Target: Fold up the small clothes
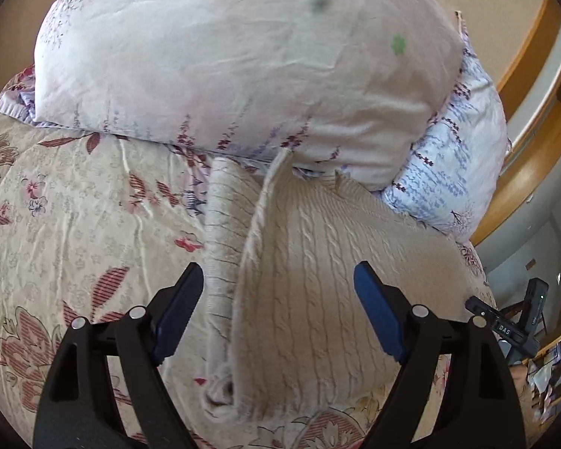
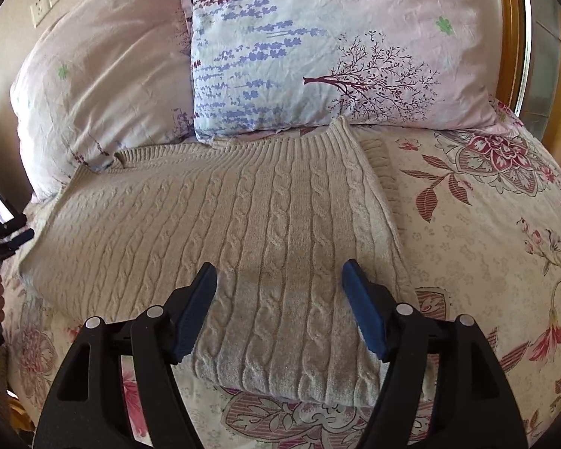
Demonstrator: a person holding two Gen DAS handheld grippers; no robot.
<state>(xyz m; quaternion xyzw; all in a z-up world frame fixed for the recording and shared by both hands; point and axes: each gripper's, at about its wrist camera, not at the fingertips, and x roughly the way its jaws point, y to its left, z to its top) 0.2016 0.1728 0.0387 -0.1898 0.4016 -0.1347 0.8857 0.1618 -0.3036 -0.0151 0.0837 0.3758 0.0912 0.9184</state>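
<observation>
My left gripper (image 1: 278, 282) and right gripper (image 2: 279, 278) both hang with jaws spread, holding nothing, just above the cream cable-knit sweater (image 2: 220, 232). Sweater lies partly folded on the floral bedspread (image 2: 486, 232). Beyond it, two pillows (image 2: 318, 48), touching its far edge.

Sweater (image 2: 220, 232) on bedspread (image 2: 486, 224); two pillows (image 2: 318, 56) behind it, side by side.
</observation>
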